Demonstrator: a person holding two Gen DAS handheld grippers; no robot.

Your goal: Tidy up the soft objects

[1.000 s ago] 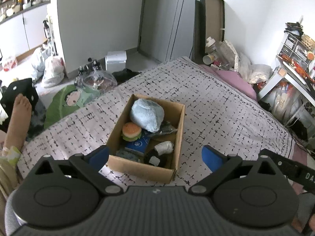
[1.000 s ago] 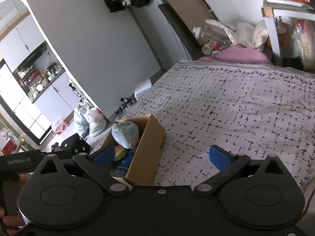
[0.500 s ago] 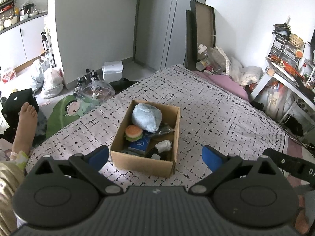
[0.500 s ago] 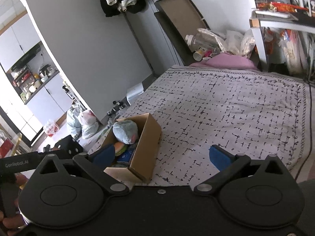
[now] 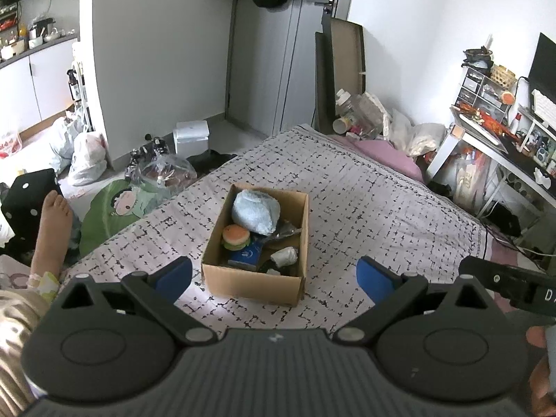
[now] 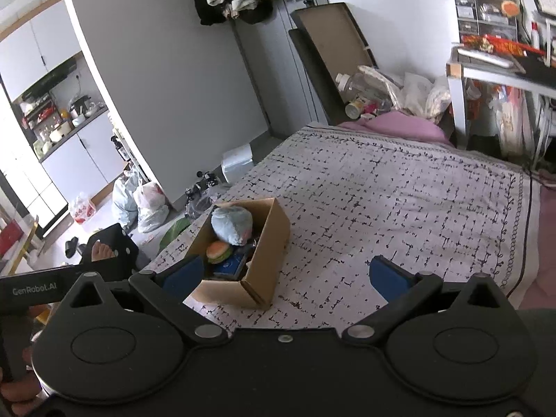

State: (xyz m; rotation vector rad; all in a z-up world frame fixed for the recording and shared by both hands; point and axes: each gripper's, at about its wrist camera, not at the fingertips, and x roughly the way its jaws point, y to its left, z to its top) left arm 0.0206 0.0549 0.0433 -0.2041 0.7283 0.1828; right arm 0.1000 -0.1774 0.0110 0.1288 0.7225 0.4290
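An open cardboard box (image 5: 250, 283) stands on the bed's patterned cover (image 5: 365, 208). It holds a light blue plush (image 5: 255, 212), a burger toy (image 5: 236, 237), a blue packet (image 5: 245, 253) and a white wad (image 5: 285, 256). My left gripper (image 5: 274, 276) is open and empty, held above and in front of the box. My right gripper (image 6: 283, 274) is open and empty, to the right of the box (image 6: 264, 271), with the plush (image 6: 231, 224) and burger toy (image 6: 219, 251) in view.
A person's bare foot (image 5: 52, 229) is at the left of the bed. Bags (image 5: 83, 156) and clutter lie on the floor by the wall. A pink pillow (image 5: 385, 154) lies at the bed's far end. A cluttered desk (image 5: 500, 132) stands right.
Both grippers have risen and drawn back from the box, so it looks smaller and more of the room shows. The box contents have not moved.
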